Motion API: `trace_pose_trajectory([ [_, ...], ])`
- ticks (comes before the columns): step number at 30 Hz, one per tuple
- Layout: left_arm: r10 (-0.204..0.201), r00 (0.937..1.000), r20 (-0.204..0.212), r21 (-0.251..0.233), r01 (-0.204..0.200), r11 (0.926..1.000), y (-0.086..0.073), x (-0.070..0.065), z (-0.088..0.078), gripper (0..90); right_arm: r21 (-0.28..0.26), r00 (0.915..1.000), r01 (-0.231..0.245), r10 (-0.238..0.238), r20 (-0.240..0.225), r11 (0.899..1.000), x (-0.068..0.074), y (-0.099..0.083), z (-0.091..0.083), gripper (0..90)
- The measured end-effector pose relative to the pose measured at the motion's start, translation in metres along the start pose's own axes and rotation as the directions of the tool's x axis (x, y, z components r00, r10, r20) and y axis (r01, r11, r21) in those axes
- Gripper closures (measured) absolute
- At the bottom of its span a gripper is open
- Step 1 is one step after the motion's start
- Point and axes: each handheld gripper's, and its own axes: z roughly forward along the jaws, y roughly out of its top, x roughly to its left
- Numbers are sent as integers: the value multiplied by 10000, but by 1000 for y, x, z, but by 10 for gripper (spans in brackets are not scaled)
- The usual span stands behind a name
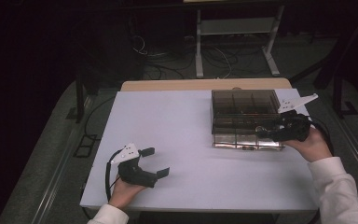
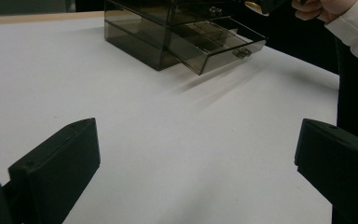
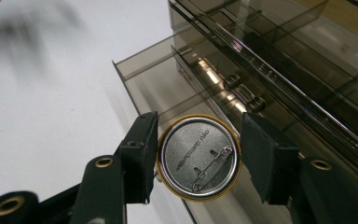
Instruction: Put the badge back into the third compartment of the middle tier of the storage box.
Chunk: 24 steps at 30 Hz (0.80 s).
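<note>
Right gripper view puts me almost on top of a round pin badge [image 3: 199, 157], its back turned to the lens: dull silvery metal with a thin golden rim, a safety-pin clasp lying slantwise across it and a line of small stamped lettering too fine to read. The right gripper [image 3: 198, 156] has it clenched edge to edge between two blocky matte black jaws, one pad pressed to each side of the rim. Just behind the badge sits a smoky, see-through plastic drawer box [image 3: 279, 70], all hard straight edges and glossy walls with thin dividers inside; its lowest drawer [image 3: 158, 88] is pulled out, and the badge hangs over that open tray, above its shiny floor. From the high view the box [image 1: 244, 112] stands on the far right part of a smooth white table [image 1: 177, 140], and the right hand [image 1: 313, 143], in a white sleeve, holds its gripper [image 1: 265, 132] at the box's front edge. The left gripper [image 1: 157, 161] rests low near the table's front left corner, well apart from the box, its jaws spread wide with nothing but bare tabletop between them. Left gripper view shows those same flat black pads [image 2: 58, 168] gaping, and the drawer [image 2: 219, 44] jutting from the box beyond them.
</note>
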Motion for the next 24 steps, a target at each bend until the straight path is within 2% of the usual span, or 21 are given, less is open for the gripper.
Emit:
trace_pose_trajectory([
  [24,-5,10000,0,-13,5,10000,0,0,0,0,254,9982,-475,466,379,9985,-16,-16,3,468],
])
